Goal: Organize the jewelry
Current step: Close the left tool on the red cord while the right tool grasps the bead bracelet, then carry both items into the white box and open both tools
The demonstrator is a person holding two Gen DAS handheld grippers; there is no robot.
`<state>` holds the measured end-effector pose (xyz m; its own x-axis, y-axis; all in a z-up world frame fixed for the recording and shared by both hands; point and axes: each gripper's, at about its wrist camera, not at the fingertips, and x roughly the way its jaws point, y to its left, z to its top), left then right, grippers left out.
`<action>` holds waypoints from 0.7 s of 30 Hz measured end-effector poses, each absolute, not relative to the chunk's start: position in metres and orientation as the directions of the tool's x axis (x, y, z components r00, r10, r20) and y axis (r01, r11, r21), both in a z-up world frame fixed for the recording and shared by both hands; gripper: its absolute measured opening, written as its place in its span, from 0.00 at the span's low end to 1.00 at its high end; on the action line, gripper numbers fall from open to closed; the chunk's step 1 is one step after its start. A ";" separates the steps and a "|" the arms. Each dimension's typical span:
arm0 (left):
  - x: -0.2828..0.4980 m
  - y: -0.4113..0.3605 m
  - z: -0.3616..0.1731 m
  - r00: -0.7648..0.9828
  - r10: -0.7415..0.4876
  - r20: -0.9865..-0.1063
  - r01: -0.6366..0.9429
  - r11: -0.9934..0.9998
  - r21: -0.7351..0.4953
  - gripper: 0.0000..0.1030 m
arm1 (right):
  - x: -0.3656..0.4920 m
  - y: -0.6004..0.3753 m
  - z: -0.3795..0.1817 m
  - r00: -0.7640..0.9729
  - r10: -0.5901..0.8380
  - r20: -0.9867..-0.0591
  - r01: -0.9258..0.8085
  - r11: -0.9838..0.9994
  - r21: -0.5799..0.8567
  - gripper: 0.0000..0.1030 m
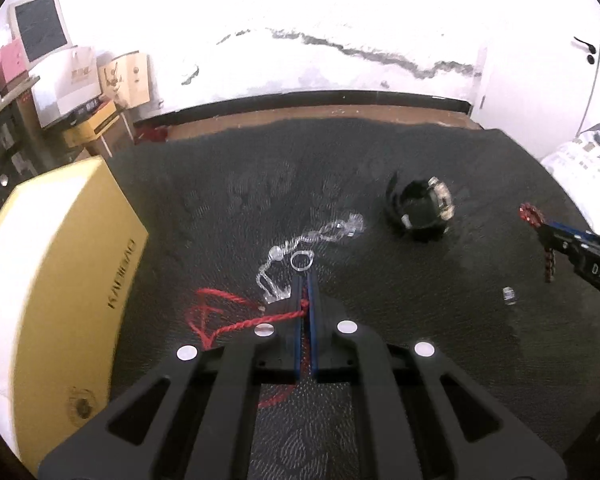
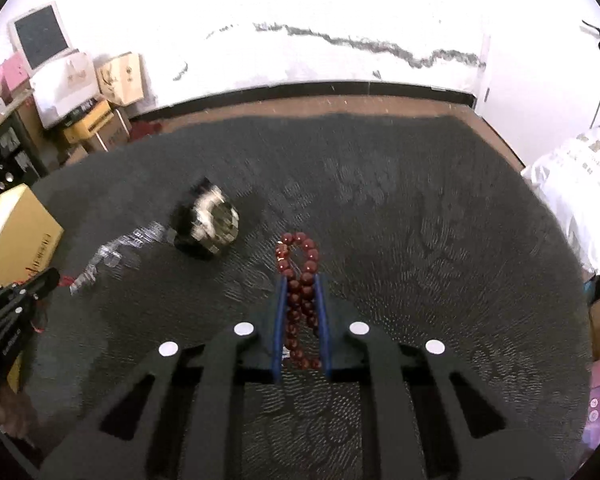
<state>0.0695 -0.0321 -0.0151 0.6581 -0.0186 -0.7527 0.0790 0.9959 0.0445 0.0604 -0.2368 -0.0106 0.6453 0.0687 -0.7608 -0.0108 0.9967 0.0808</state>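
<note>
My left gripper (image 1: 305, 280) is shut on a red cord (image 1: 236, 322) that trails down to the left over the dark mat. Just past its tips lies a clear bead chain (image 1: 300, 248) with a small ring. A black watch (image 1: 420, 210) sits farther right. My right gripper (image 2: 302, 280) is shut on a dark red bead bracelet (image 2: 300, 264), whose loop sticks out past the tips. In the left wrist view the right gripper (image 1: 540, 226) enters from the right with the red beads. The left gripper (image 2: 40, 280) shows at the left edge of the right wrist view.
A yellow box (image 1: 60, 280) stands on the left of the dark mat (image 1: 420, 320). A small clear bead (image 1: 509, 295) lies alone to the right. Cardboard boxes and a monitor (image 1: 40, 28) stand by the far left wall. White cloth (image 2: 572, 184) lies at the right.
</note>
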 end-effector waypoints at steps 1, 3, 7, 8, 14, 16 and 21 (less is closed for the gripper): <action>0.068 -0.030 -0.007 0.659 -0.020 -0.752 0.077 0.996 0.040 0.02 | 0.058 -0.234 -0.004 0.649 0.073 -0.757 -0.014 0.996 0.084 0.14; 0.065 -0.024 0.012 0.658 -0.033 -0.752 0.067 0.998 0.015 0.02 | 0.051 -0.232 0.016 0.659 0.089 -0.747 -0.025 0.995 0.097 0.14; 0.057 -0.010 0.056 0.663 -0.056 -0.746 0.060 0.998 -0.021 0.02 | 0.043 -0.223 0.058 0.685 0.093 -0.723 -0.047 0.995 0.084 0.14; 0.054 -0.005 0.070 0.669 -0.058 -0.741 0.057 0.998 -0.027 0.02 | 0.039 -0.221 0.069 0.692 0.103 -0.714 -0.052 0.994 0.094 0.14; 0.038 0.030 0.131 0.702 -0.025 -0.711 0.008 1.000 -0.028 0.02 | 0.024 -0.189 0.126 0.716 0.157 -0.680 -0.111 0.988 0.112 0.14; 0.031 0.046 0.148 0.715 0.005 -0.699 -0.021 1.000 -0.015 0.02 | 0.019 -0.170 0.142 0.716 0.185 -0.673 -0.144 0.983 0.117 0.14; 0.012 0.090 0.168 0.713 0.051 -0.699 -0.093 0.995 -0.021 0.02 | 0.014 -0.107 0.170 0.695 0.266 -0.668 -0.245 0.961 0.128 0.14</action>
<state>0.0124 0.0904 0.1683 0.7129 0.0514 -0.6993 -0.0926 0.9955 -0.0213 0.0138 -0.1071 0.1701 0.6953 0.2658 -0.6678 -0.2449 0.9611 0.1276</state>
